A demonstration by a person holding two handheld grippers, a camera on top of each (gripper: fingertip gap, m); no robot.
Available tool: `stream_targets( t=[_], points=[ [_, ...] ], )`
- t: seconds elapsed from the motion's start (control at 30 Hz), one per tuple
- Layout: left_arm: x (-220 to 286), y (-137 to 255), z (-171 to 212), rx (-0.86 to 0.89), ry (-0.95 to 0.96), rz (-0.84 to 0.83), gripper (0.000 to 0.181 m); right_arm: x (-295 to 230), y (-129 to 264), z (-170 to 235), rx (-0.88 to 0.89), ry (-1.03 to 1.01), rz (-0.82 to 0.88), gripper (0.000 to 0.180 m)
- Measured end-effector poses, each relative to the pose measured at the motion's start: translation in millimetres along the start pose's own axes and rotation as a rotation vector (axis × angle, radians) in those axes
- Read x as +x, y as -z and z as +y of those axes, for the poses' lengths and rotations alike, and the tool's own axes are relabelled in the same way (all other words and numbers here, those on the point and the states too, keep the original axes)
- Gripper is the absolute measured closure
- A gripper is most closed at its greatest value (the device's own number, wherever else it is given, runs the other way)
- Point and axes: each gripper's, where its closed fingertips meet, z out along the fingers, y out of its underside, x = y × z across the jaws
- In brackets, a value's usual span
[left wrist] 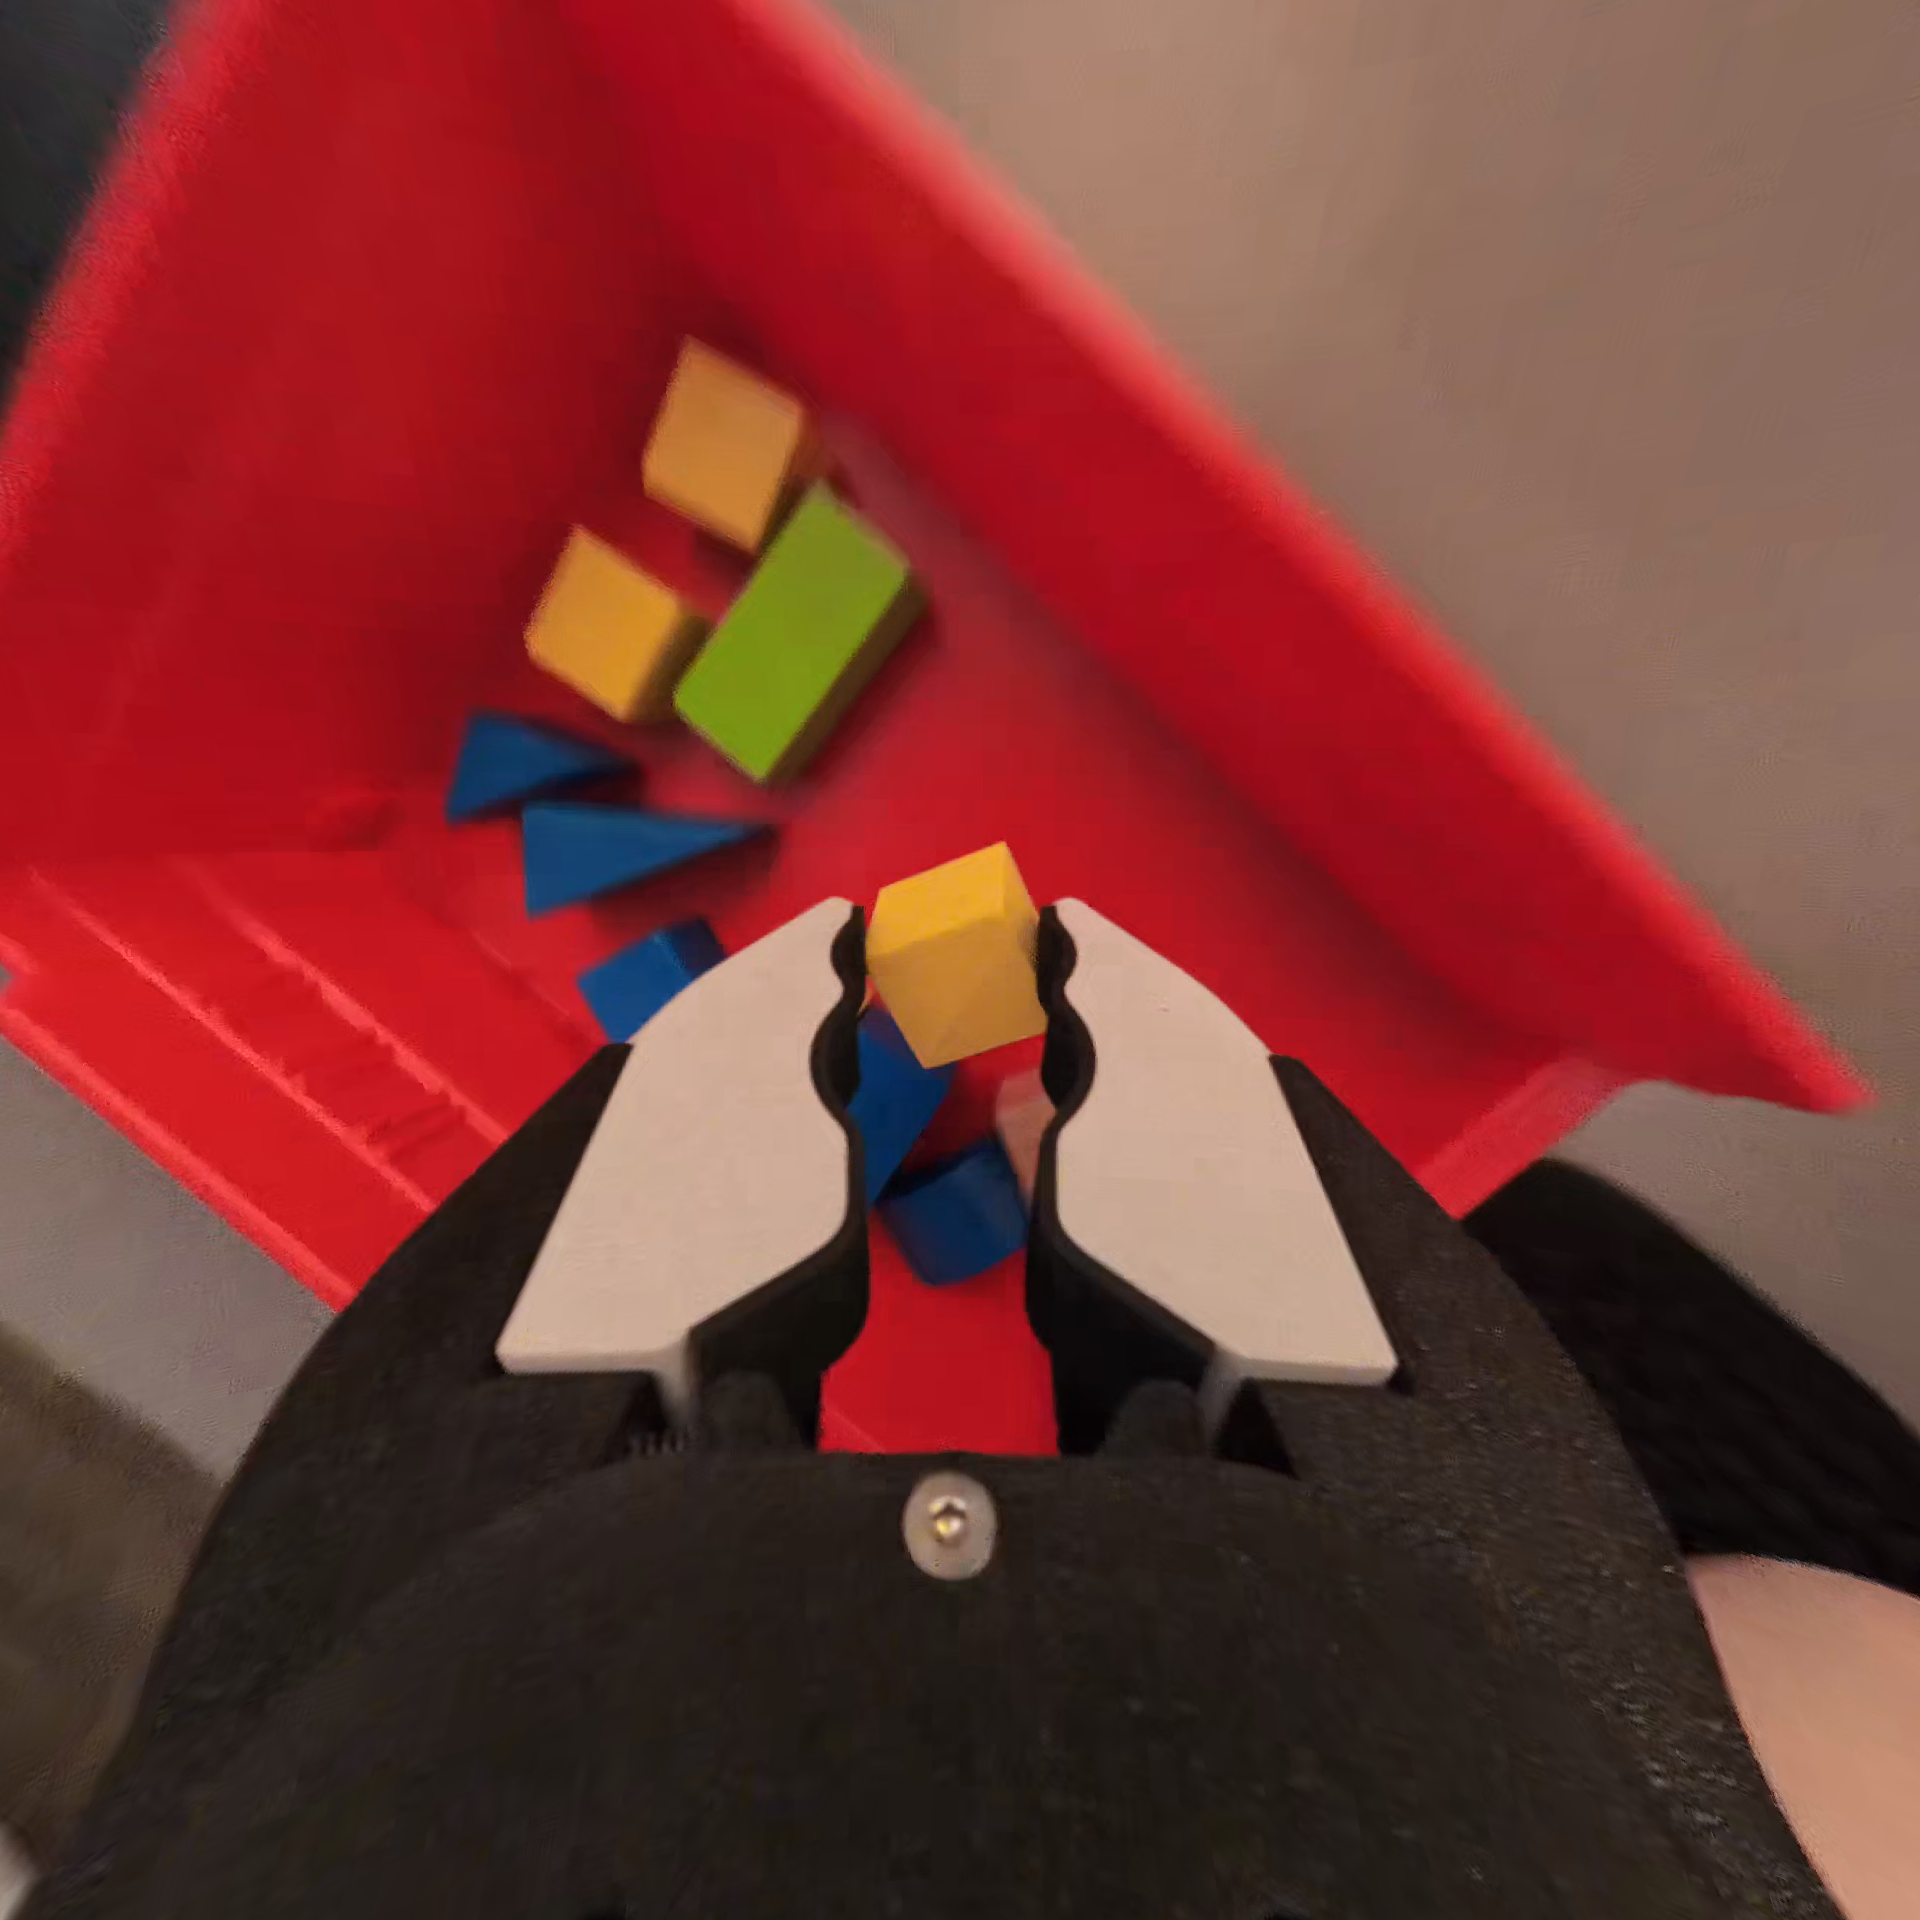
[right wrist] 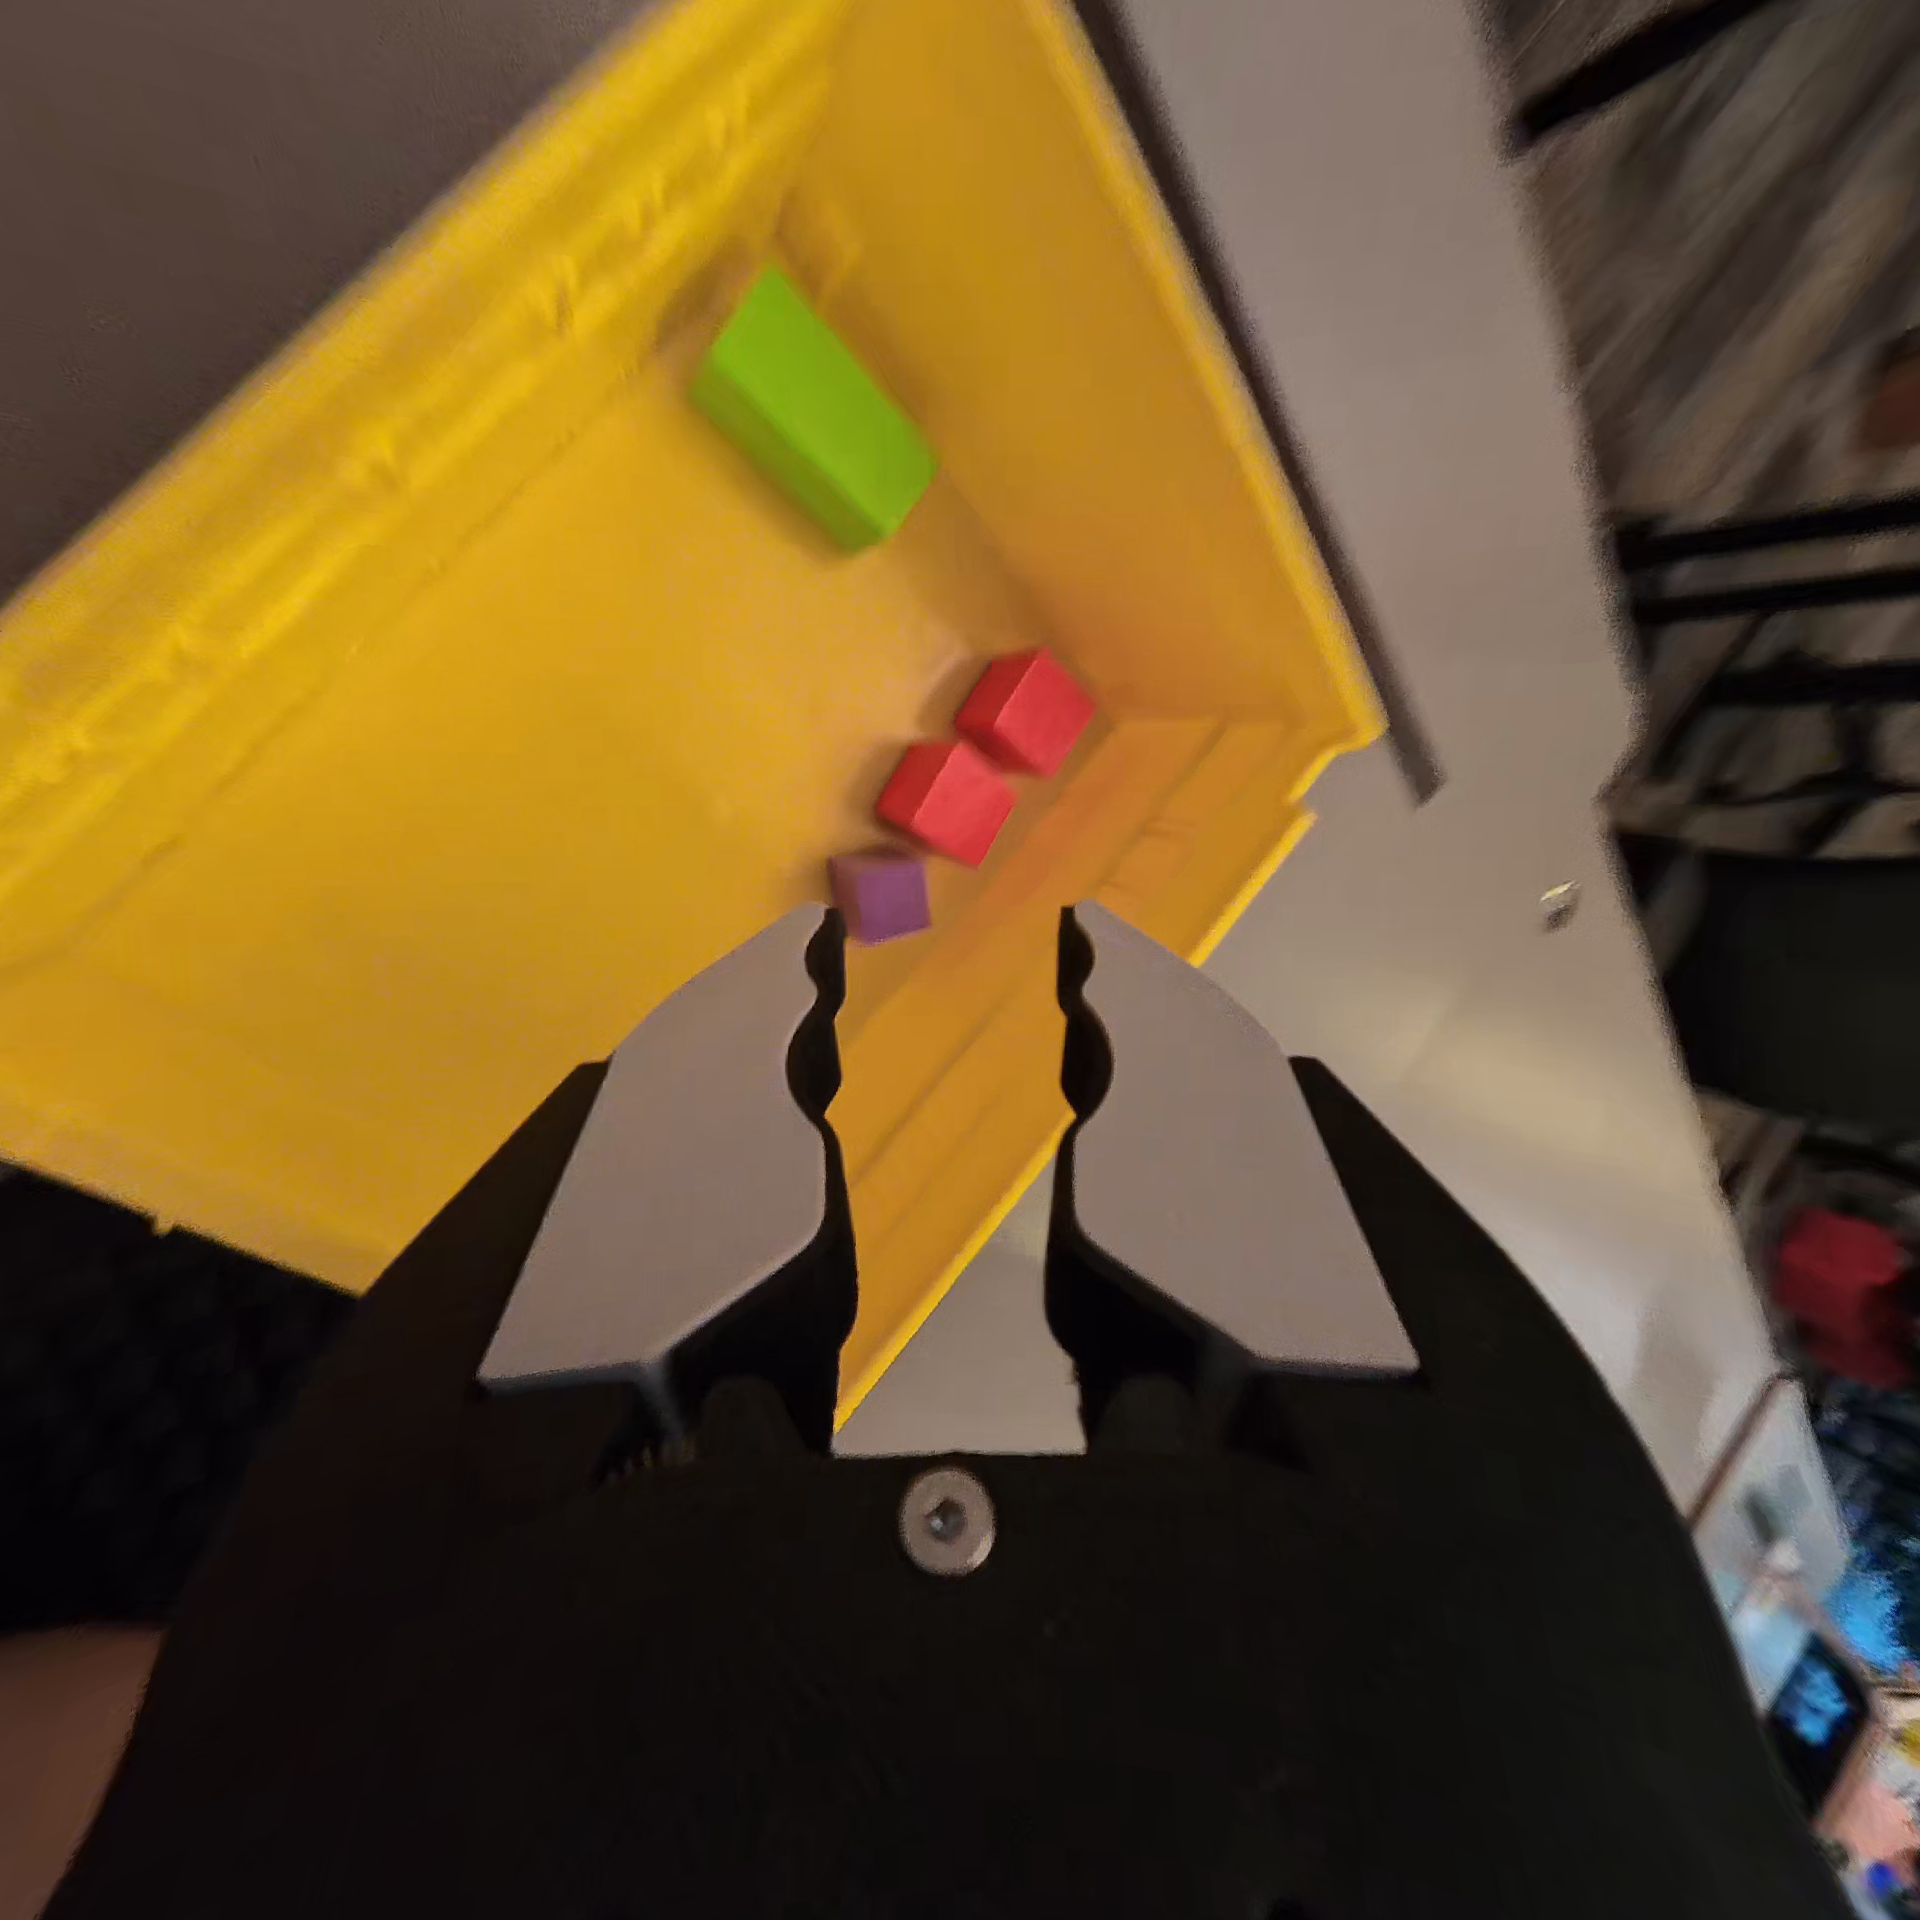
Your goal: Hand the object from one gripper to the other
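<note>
Big red plastic bin (left wrist: 1195,582) fills the left wrist view, smooth-walled with a ribbed rim, sitting on the pale grey surface (left wrist: 1558,260). Over on the right wrist view, a matching yellow plastic bin (right wrist: 364,831) rests on that same kind of surface. Down in the red bin: a matte green rectangular block (left wrist: 795,634), two orange-yellow cubes (left wrist: 722,442), a cluster of blue wedge-shaped blocks (left wrist: 613,847). In the yellow bin, a green rectangular block (right wrist: 816,410), two red cubes (right wrist: 945,800) touching corner to corner, and a small purple cube (right wrist: 881,896). And the left gripper (left wrist: 951,961), white fingers with black scalloped pads, is clamped on the small yellow cube (left wrist: 956,956), tilted, held above the red bin's floor. The right gripper (right wrist: 943,925) hovers with fingers parted, nothing between them.
</note>
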Motion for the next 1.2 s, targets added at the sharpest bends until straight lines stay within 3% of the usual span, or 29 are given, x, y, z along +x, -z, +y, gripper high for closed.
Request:
stream_targets(
  t=[0.13,0.27,0.4,0.5,0.73,0.9,1.03,1.2],
  points=[
    [47,62,-70,0.454,-0.025,0.233,0.15,-5,45,-87,0.373,0.159,0.219,0.133],
    [95,120,-124,0.8,0.022,0.558,0.15,-86,97,-171,0.851,0.381,0.172,0.133],
    [131,139,-140,0.886,-0.02,0.779,0.15,-135,129,-200,1.084,0.467,0.192,0.132],
    [144,141,-149,0.912,-0.024,0.84,0.15,-171,145,-207,1.214,0.465,0.018,0.132],
    [167,132,-153,0.866,-0.085,0.872,0.15,-182,163,-213,1.346,0.382,-0.055,0.133],
    [173,130,-152,0.852,-0.113,0.861,0.15,-191,160,-213,1.343,0.403,-0.093,0.136],
    [178,130,-151,0.841,-0.133,0.861,0.15,-193,161,-214,1.358,0.418,-0.057,0.152],
    [176,124,-149,0.811,-0.129,0.855,0.148,-195,156,-213,1.326,0.433,-0.079,0.152]
  ],
)
